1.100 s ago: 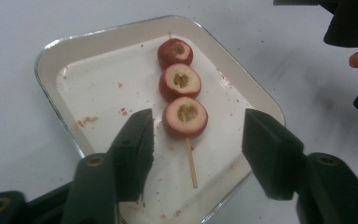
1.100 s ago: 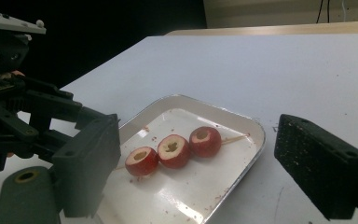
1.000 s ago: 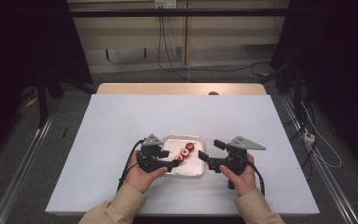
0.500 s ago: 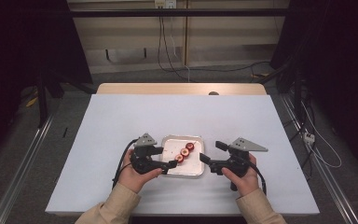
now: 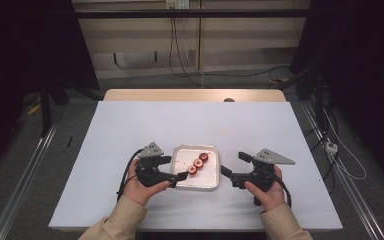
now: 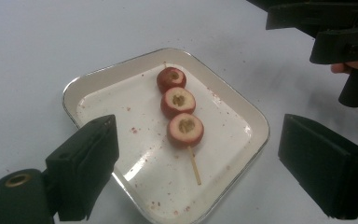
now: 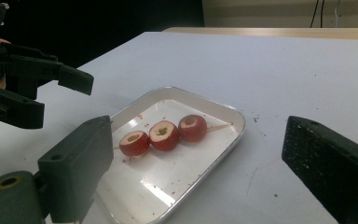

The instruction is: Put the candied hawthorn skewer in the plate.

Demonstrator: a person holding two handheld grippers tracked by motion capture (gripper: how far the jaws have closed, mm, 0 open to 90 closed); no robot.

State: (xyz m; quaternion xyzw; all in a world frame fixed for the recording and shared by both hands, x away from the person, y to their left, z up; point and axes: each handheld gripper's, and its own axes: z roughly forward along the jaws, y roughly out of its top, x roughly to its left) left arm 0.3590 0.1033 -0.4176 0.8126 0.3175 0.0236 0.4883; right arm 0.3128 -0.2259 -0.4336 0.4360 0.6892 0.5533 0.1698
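Both grippers (image 5: 180,169) (image 5: 229,165) beside skewer (image 5: 198,163).

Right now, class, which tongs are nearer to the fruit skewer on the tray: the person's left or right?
Left. The left tongs reach over the tray's near-left edge, close to the skewer. The right tongs hover just outside the tray's right edge, farther off. Both are open.

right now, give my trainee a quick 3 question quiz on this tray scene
1. How many red fruit pieces sit on the skewer?
2. True or false: the skewer lies inside the tray.
3. What is between the jaws of the left gripper: A the skewer stick, B the tray's rim, C nothing?

Key:
1. Three.
2. True.
3. C; its jaws have just been opening and stand apart by the tray's near left edge. The right gripper is open too, beside the tray.
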